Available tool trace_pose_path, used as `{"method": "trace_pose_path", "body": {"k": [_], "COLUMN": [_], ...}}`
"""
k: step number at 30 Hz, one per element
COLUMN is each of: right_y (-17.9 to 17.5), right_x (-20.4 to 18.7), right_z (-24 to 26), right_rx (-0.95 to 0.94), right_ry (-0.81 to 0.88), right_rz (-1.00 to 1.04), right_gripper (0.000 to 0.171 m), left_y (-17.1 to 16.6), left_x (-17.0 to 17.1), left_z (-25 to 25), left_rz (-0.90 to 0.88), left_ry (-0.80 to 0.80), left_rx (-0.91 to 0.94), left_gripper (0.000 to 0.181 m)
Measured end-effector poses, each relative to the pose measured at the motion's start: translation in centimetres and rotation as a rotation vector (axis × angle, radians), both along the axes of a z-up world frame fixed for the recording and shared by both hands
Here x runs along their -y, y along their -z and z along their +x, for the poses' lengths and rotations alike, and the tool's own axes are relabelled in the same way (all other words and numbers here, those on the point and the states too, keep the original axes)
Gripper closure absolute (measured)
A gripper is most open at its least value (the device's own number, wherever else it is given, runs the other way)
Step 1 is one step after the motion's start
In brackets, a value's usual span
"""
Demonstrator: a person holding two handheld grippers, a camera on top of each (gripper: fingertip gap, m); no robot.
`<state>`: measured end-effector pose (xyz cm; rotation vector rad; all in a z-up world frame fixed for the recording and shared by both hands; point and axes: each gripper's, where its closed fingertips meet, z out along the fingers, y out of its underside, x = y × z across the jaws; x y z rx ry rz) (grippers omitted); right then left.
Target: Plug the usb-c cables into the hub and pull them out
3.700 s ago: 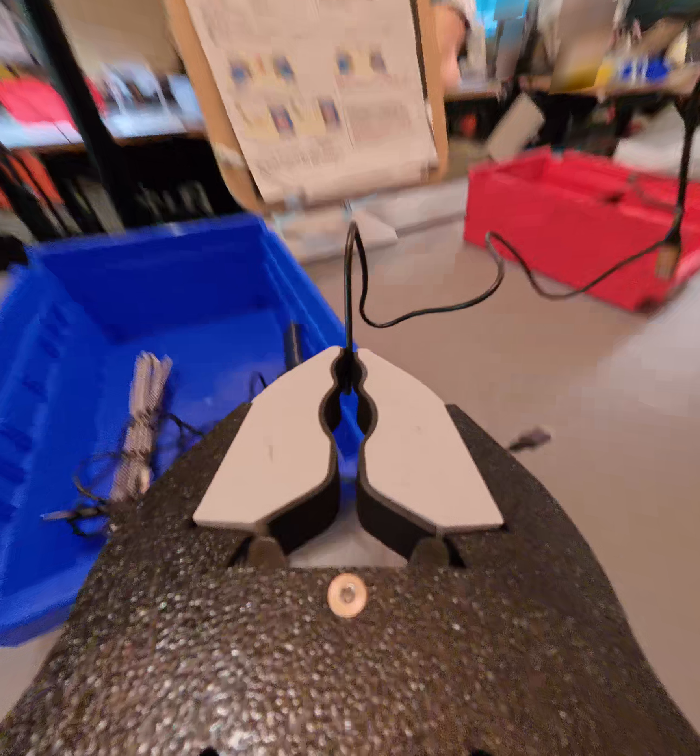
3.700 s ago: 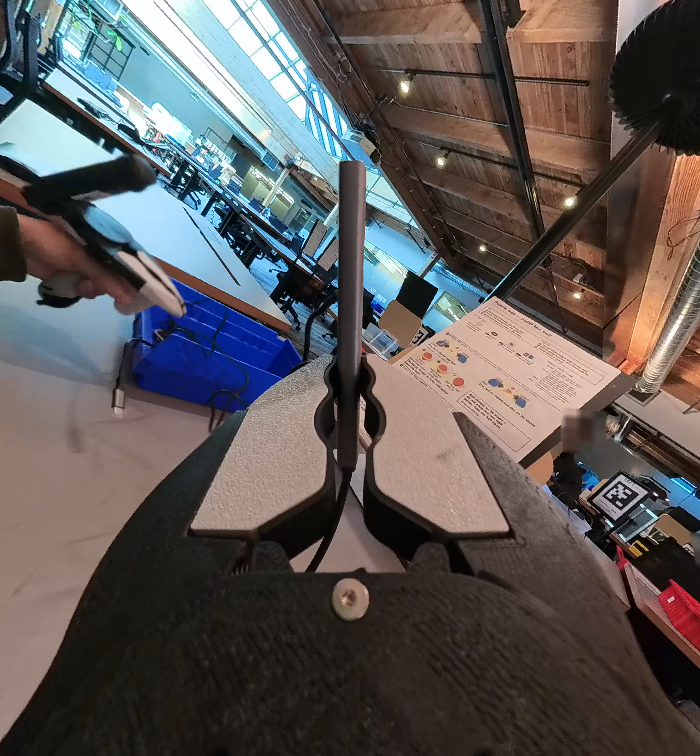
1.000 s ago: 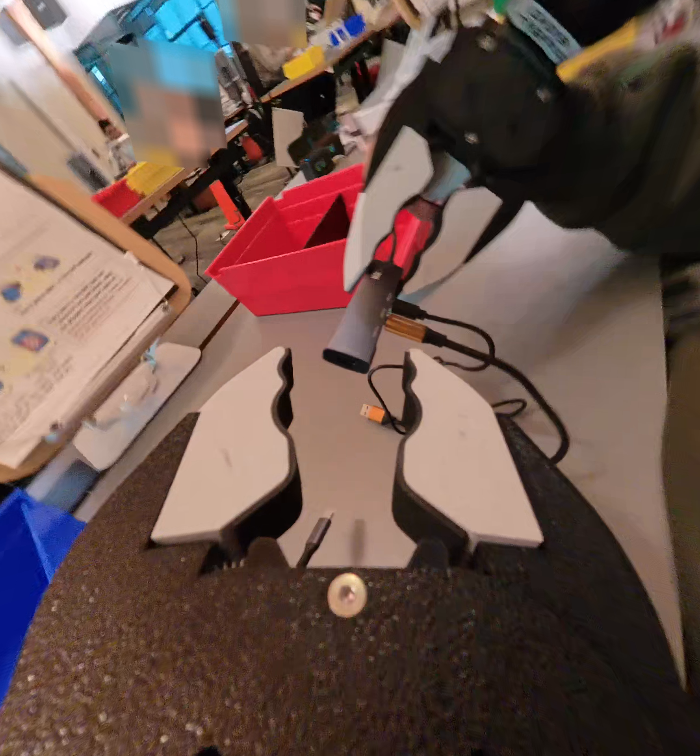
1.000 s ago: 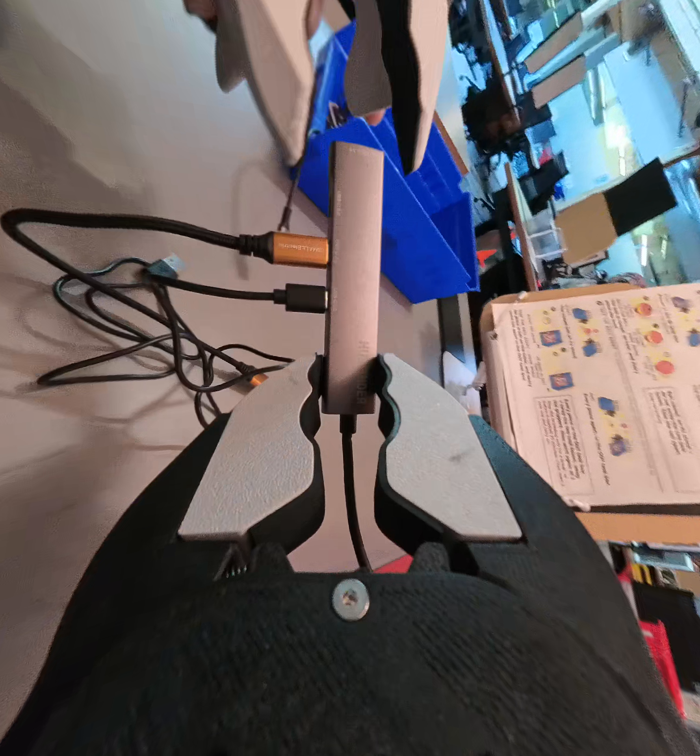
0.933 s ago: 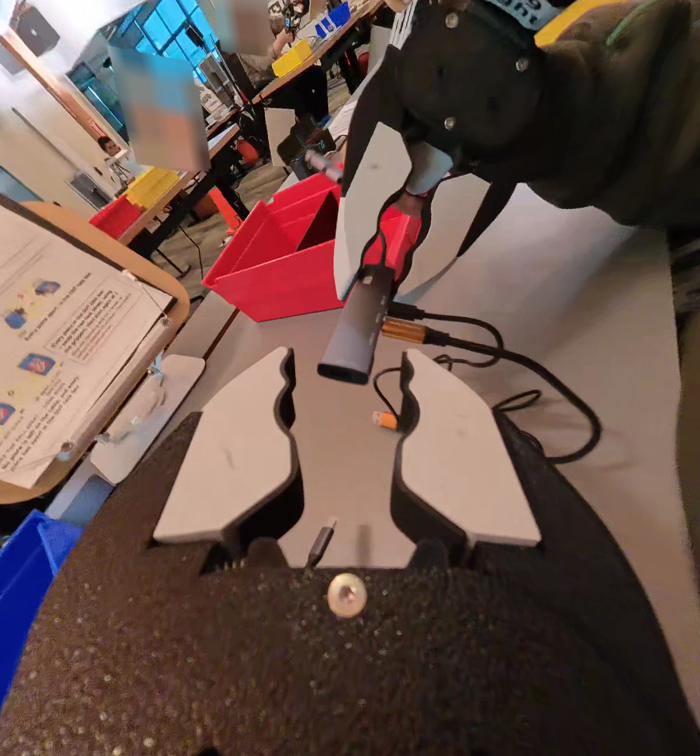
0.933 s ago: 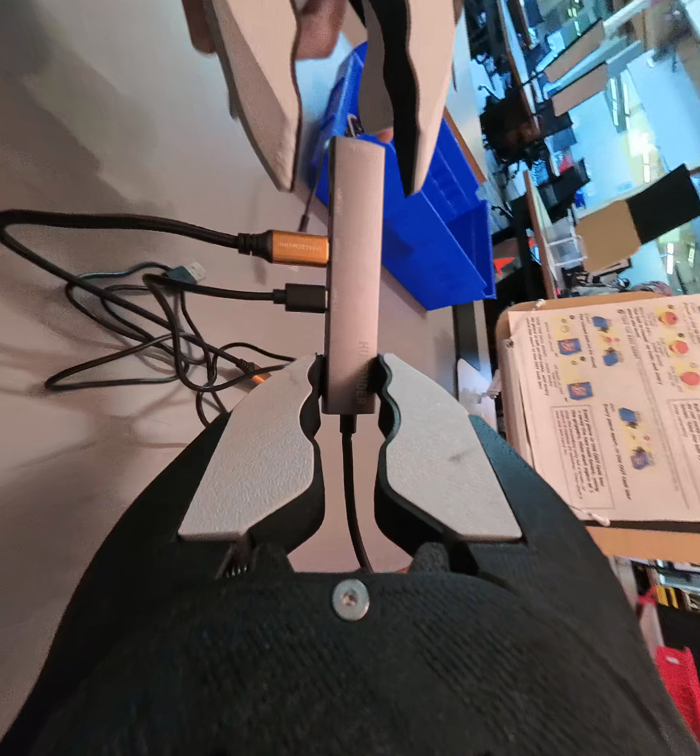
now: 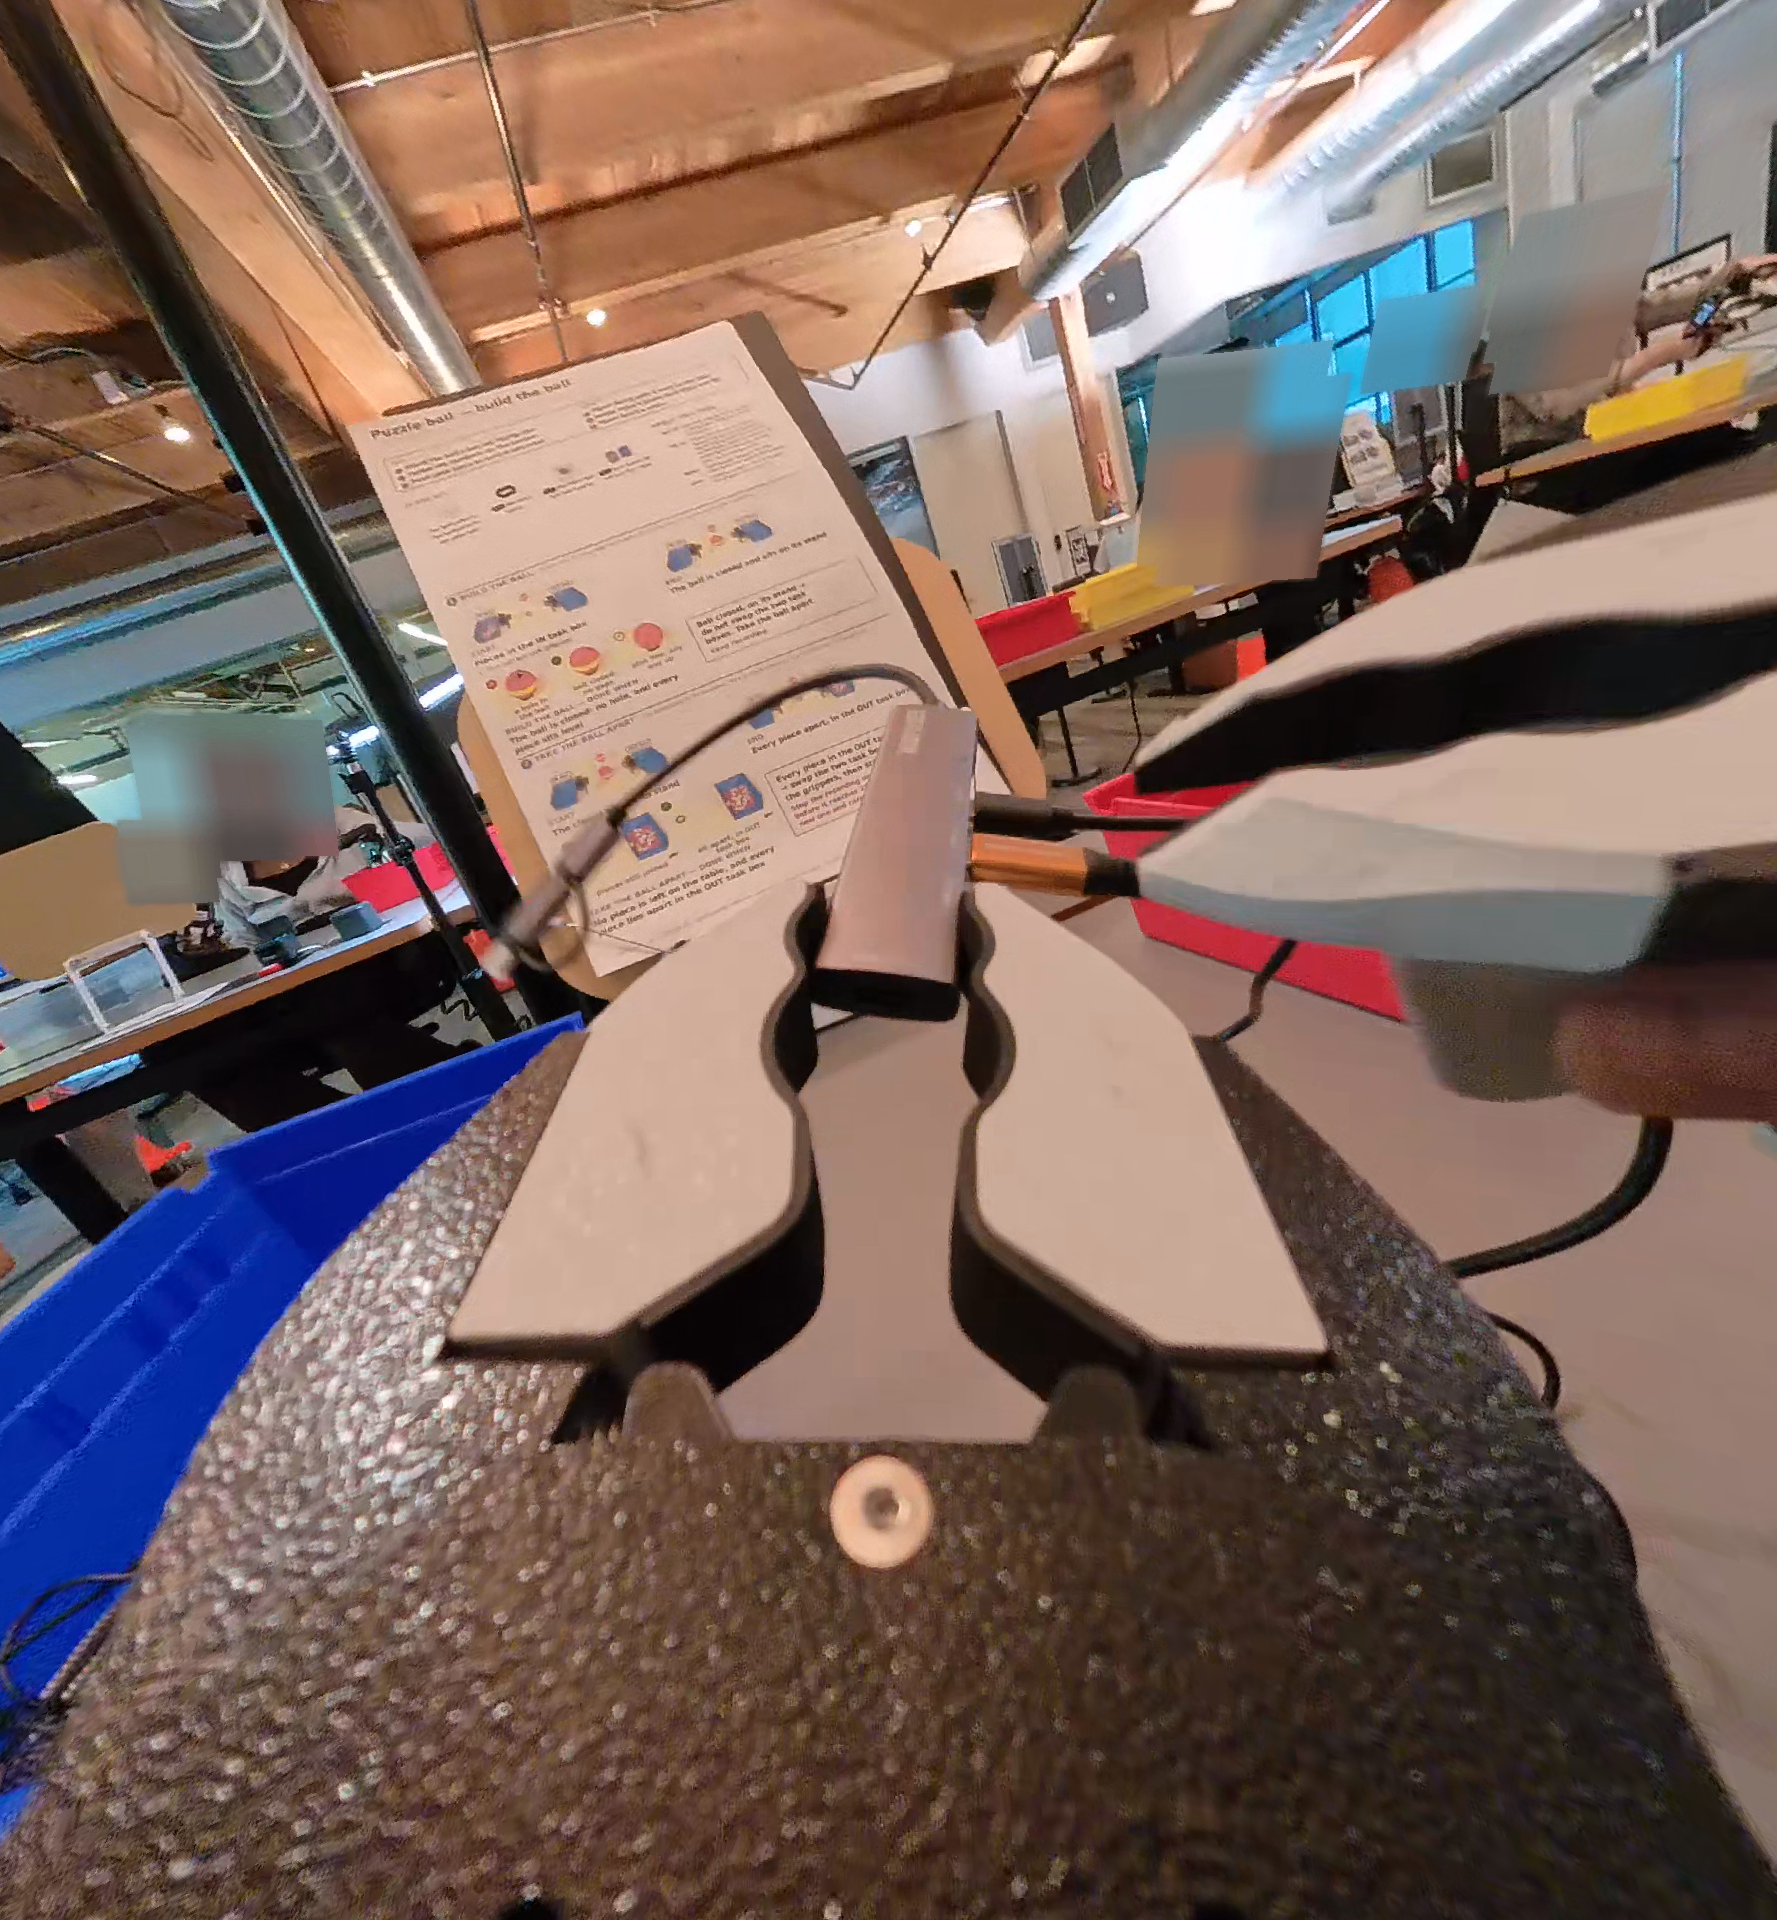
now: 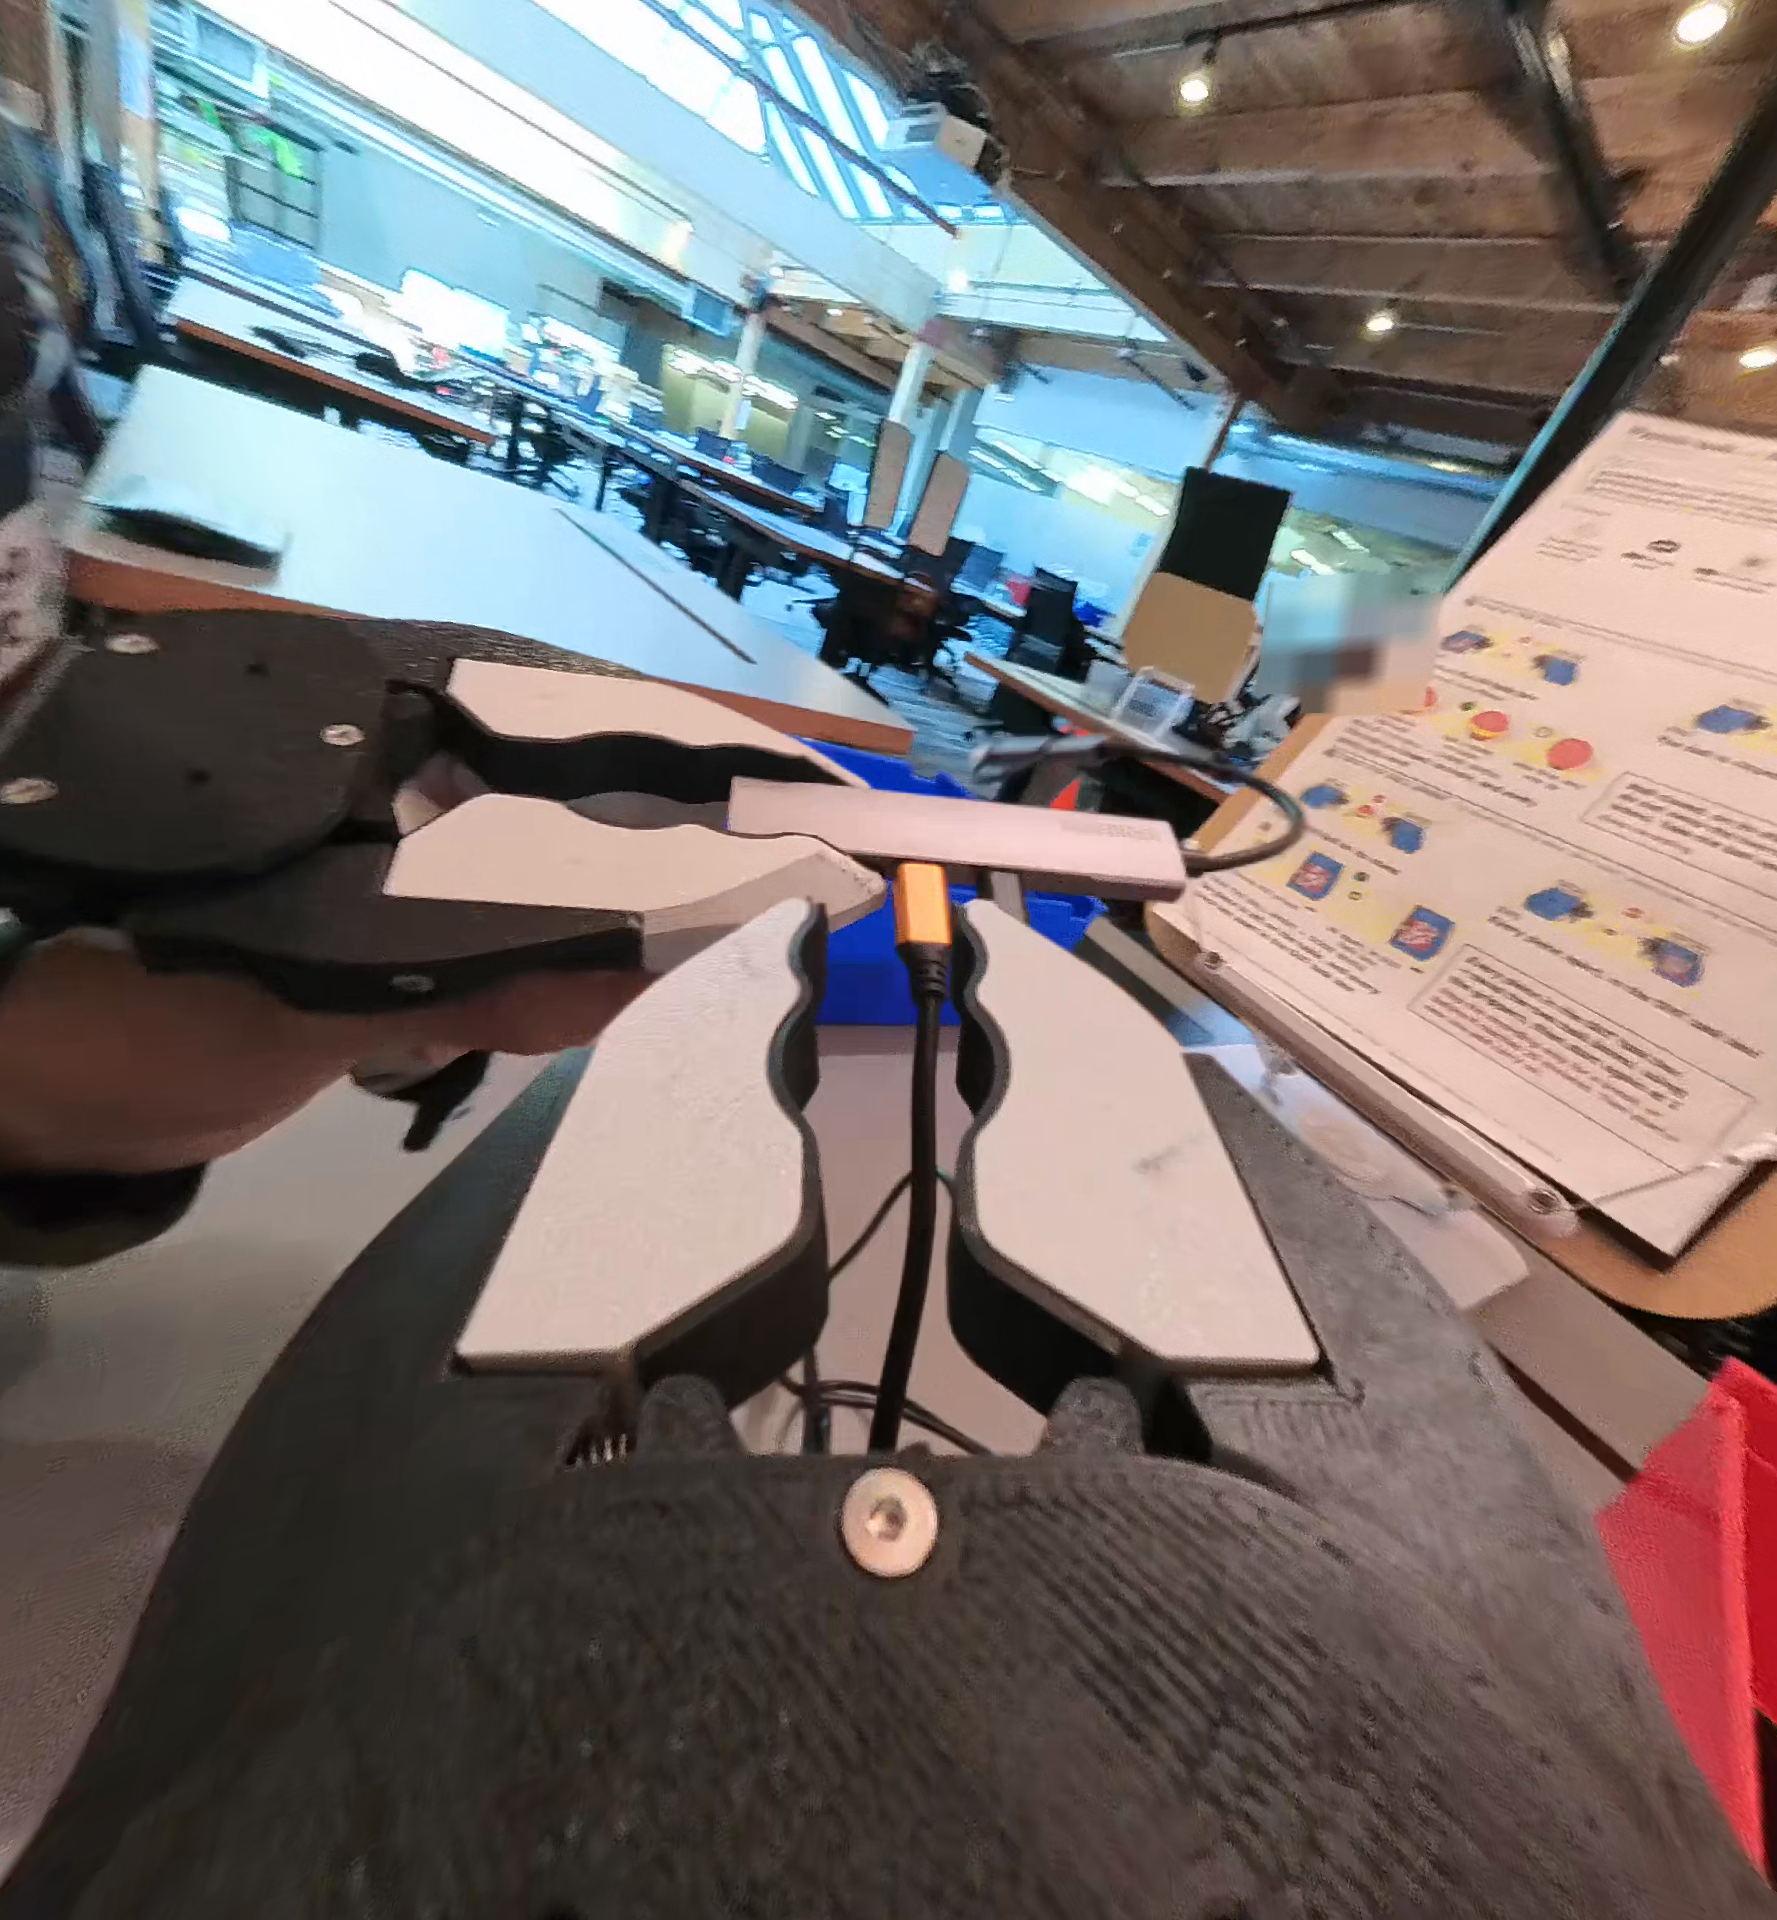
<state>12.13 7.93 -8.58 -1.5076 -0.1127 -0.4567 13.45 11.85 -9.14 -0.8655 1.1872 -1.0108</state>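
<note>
the left claw point(image 7: 889, 961) is clamped on the near end of the slim grey metal usb hub point(image 7: 910, 852), which it holds up in the air above the pale grey bench point(image 7: 1642, 1371), long axis pointing away from the wrist. two plugs sit in the hub's right side: a copper-orange metal-sleeved usb-c plug on a thick black cable point(image 8: 922, 914) and, just beyond it, a black-sleeved plug on a thinner black cable point(image 7: 1019, 814). the hub's own short black pigtail point(image 7: 718, 743) loops off its far end and dangles free.

the right claw point(image 8: 889, 925) sits with its tips either side of the orange sleeve, and a sliver of gap shows on each flank, so it looks parted, not yet biting. a blue plastic bin point(image 7: 136, 1330) and a red plastic bin point(image 7: 1268, 940) flank the work, with a printed instruction sheet on a cardboard stand point(image 7: 655, 623) behind.

i'd judge the hub light and rigid, with smooth faces that could slip or twist in a grip at only one end. the orange sleeve is the place to take hold: hard, short and made for pinching. the cable behind it is limp and would only stretch or kink if pulled. a straight pull in line with the port seems wise; any sideways lever could strain the small connector.
</note>
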Motion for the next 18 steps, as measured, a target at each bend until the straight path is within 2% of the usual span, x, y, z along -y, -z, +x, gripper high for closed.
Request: {"method": "trace_pose_path", "body": {"k": [3, 6, 11, 15, 18], "right_y": [1.2, 2.5, 3.7, 5.2, 7.1], "right_x": [0.1, -0.1, -0.3, -0.4, -0.5], "right_z": [1.4, 2.0, 2.3, 2.3, 2.3], "right_rx": [-0.054, -0.143, -0.18, -0.298, -0.383], "right_ry": [0.068, 0.067, 0.045, 0.019, 0.005], "right_rz": [0.006, 0.002, 0.001, 0.056, 0.044], "right_gripper": [0.159, 0.159, 0.162, 0.162, 0.162], "left_y": [0.4, 1.1, 2.6, 4.7, 6.6], "left_x": [0.6, 0.7, 0.6, 0.5, 0.3], "left_z": [0.1, 0.3, 0.7, 0.9, 0.9], "left_rz": [-0.029, -0.053, -0.171, -0.301, -0.296], "left_ry": [-0.002, -0.007, 0.015, 0.022, 0.012], "left_rx": [0.002, -0.018, -0.05, -0.091, -0.114], "left_gripper": [0.157, 0.157, 0.158, 0.157, 0.157]}}
